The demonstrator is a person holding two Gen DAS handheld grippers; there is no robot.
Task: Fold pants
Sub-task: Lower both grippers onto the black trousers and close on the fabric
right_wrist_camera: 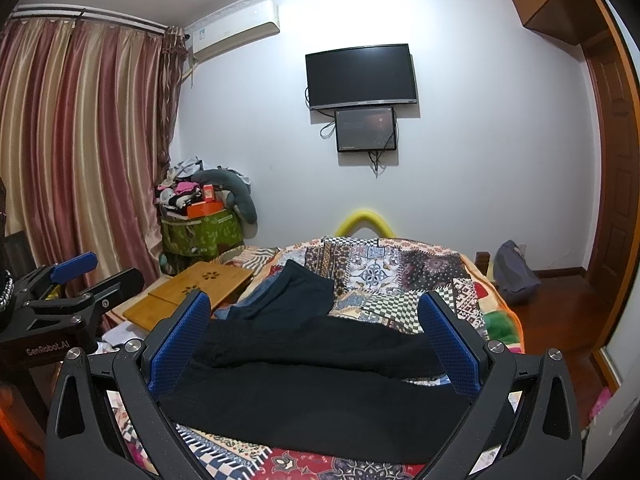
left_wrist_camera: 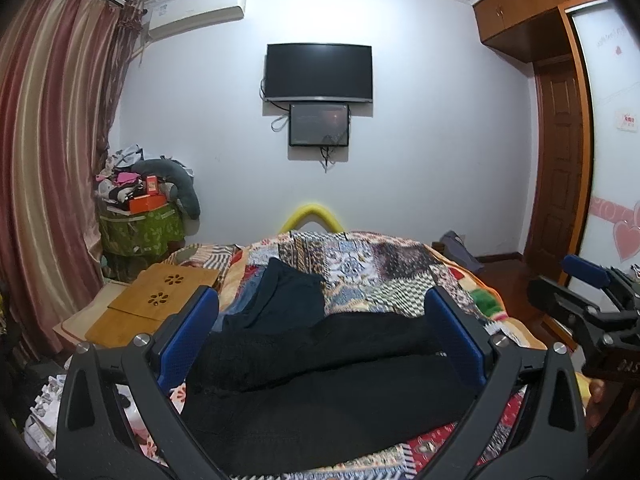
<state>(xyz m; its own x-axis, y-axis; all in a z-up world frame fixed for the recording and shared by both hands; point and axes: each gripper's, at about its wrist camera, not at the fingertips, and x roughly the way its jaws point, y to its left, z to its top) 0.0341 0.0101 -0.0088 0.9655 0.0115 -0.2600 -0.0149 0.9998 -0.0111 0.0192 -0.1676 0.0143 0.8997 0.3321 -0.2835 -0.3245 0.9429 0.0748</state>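
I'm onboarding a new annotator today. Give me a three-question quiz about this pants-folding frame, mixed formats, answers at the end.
1. True or false: the left gripper is clamped on the black pants.
2. Multiple choice: the black pants lie on a) a bare floor, b) the patchwork quilt, c) the bamboo lap desk.
3. Fill in: beyond the black pants lies a second, dark ____ garment.

Key: 1 false, both the left gripper and the right gripper have their jaws spread wide. 2 b. 3 blue.
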